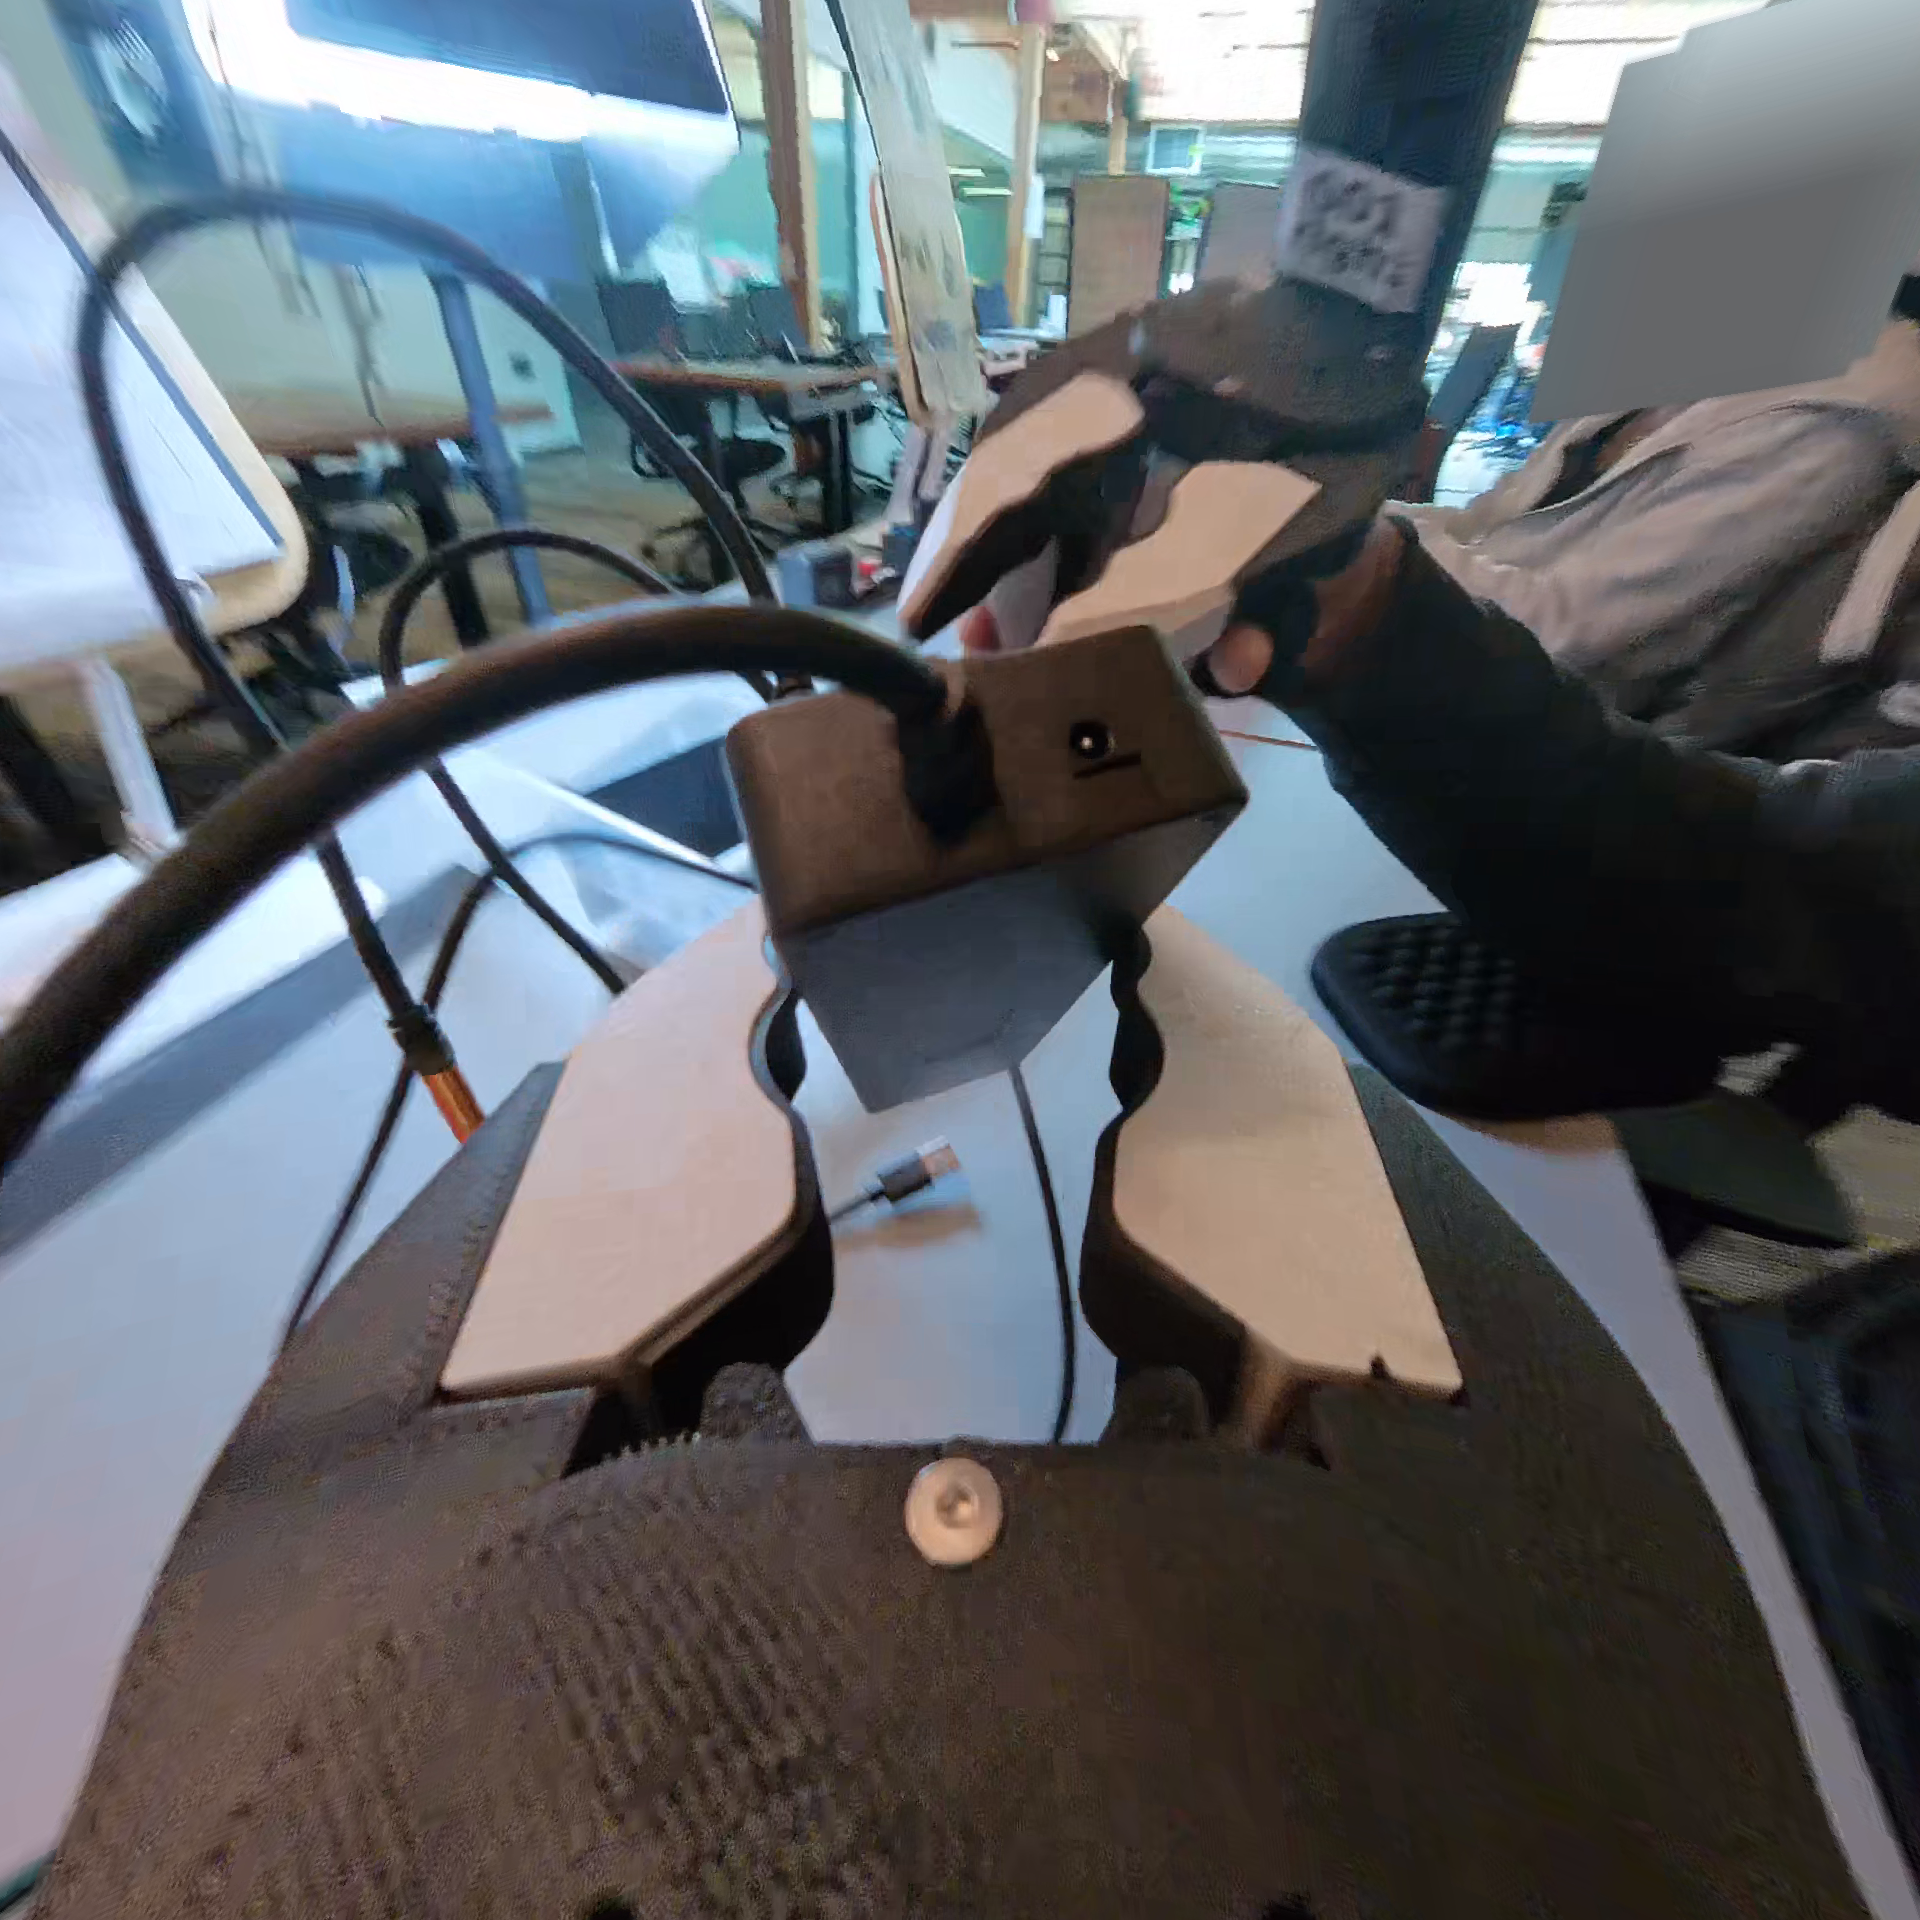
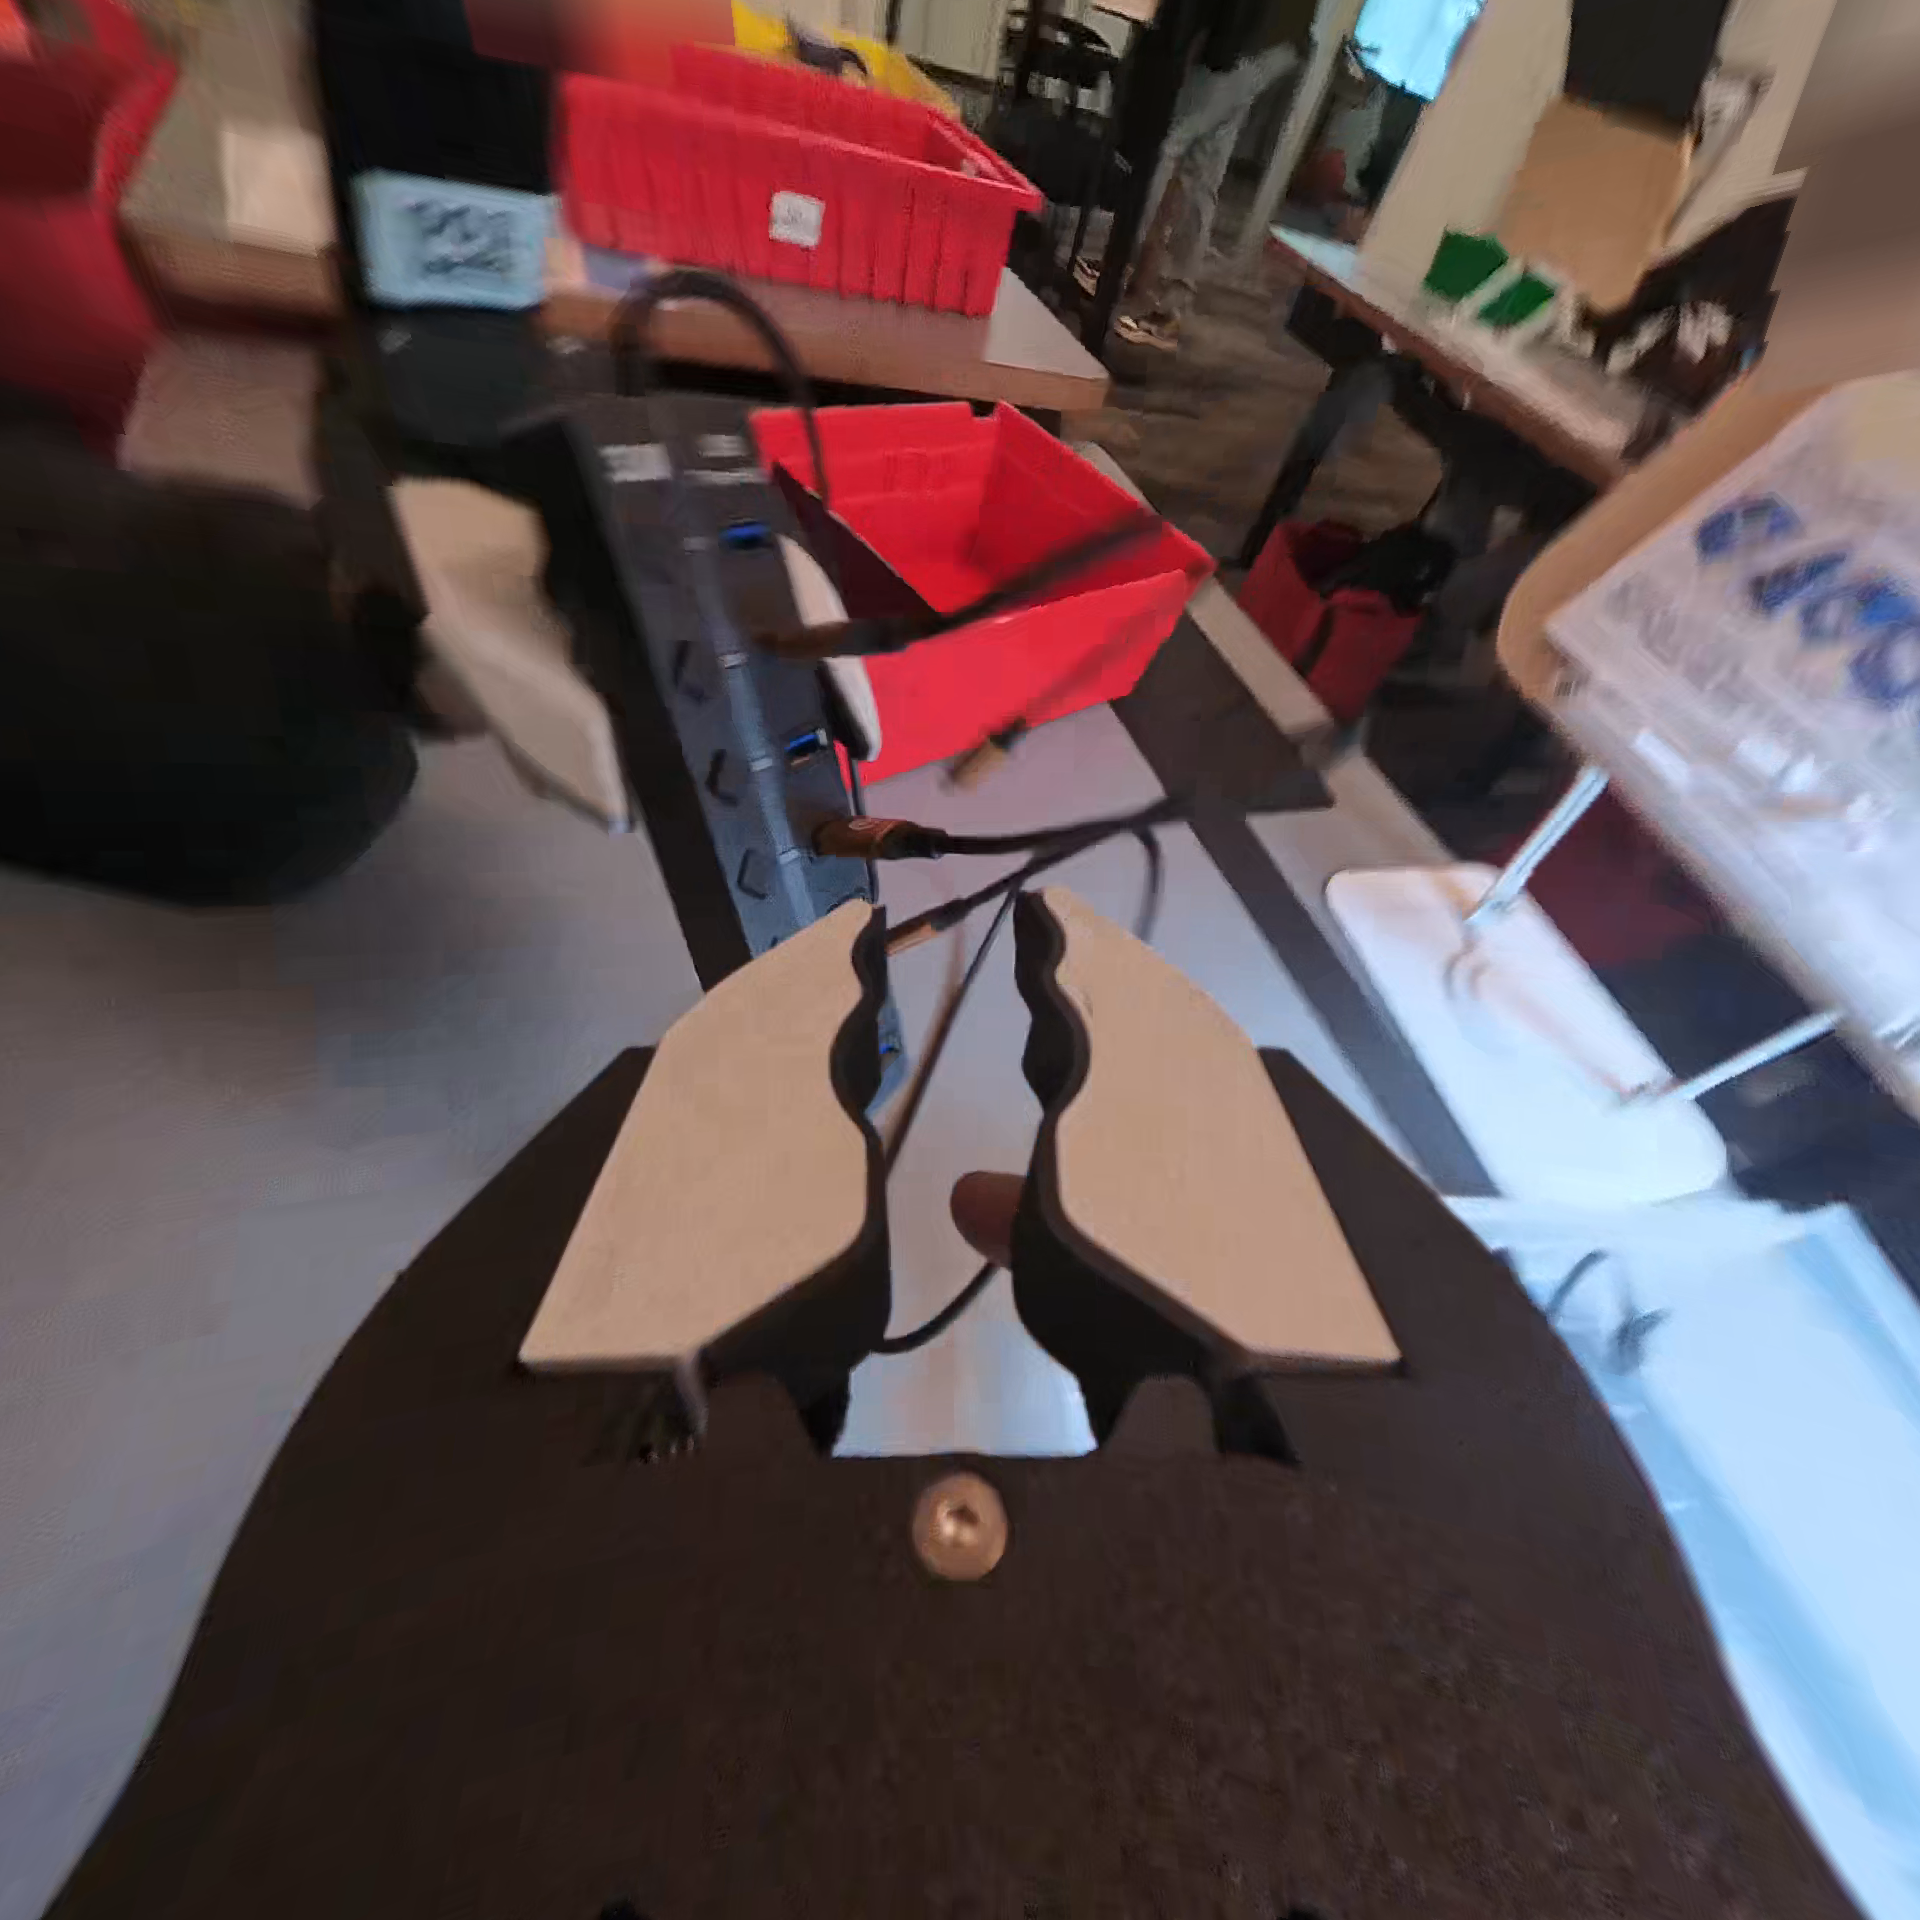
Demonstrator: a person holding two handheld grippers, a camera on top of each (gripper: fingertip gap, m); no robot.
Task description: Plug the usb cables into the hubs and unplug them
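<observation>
Bright daylight glares from rear windows; both wide-angle views bend at edges (backgrounds smeared by motion blur).

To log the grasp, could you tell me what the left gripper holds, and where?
The left gripper clamps the hub by its sides near the cabled end.

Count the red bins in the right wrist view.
2 sure: near bin beside the hub, far bin on the table behind. A blurred red shape far left may be another.
</observation>
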